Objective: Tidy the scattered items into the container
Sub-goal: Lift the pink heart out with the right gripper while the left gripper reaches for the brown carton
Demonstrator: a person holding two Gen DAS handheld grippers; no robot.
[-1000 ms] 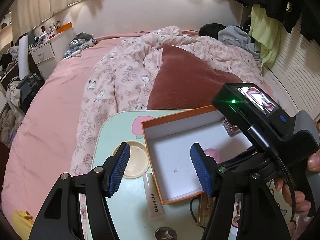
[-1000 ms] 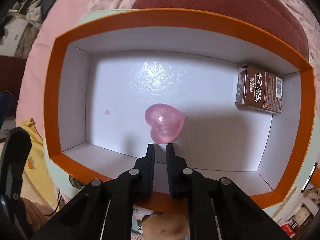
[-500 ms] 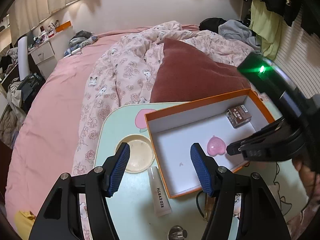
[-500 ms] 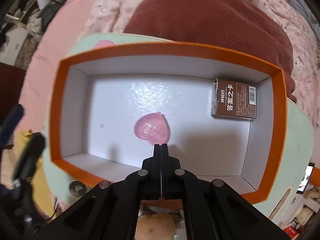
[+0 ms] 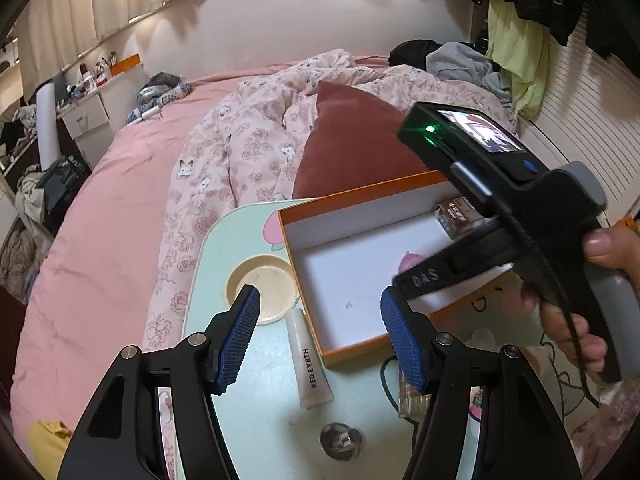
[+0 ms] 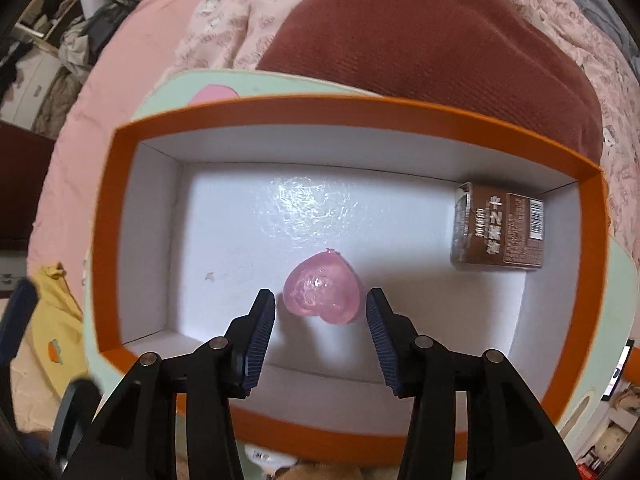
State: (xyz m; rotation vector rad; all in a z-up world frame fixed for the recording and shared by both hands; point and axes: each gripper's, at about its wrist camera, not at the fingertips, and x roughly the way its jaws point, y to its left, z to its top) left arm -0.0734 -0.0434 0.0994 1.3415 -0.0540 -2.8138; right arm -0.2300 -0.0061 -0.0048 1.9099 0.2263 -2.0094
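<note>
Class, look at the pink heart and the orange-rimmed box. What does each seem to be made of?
Pink heart: probably soft gel, resin or soap, translucent and glossy, since light glints on its surface. Orange-rimmed box: likely coated cardboard, with thin folded white walls and a slight sheen on its floor.

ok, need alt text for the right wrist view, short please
The right gripper, jaws just opened, hangs open over a pink translucent heart-shaped piece lying on the white floor of an orange-rimmed cardboard box. A brown printed carton lies in the box's far right corner. The box sits on a mint green tray table against a dark red cushion.
</note>
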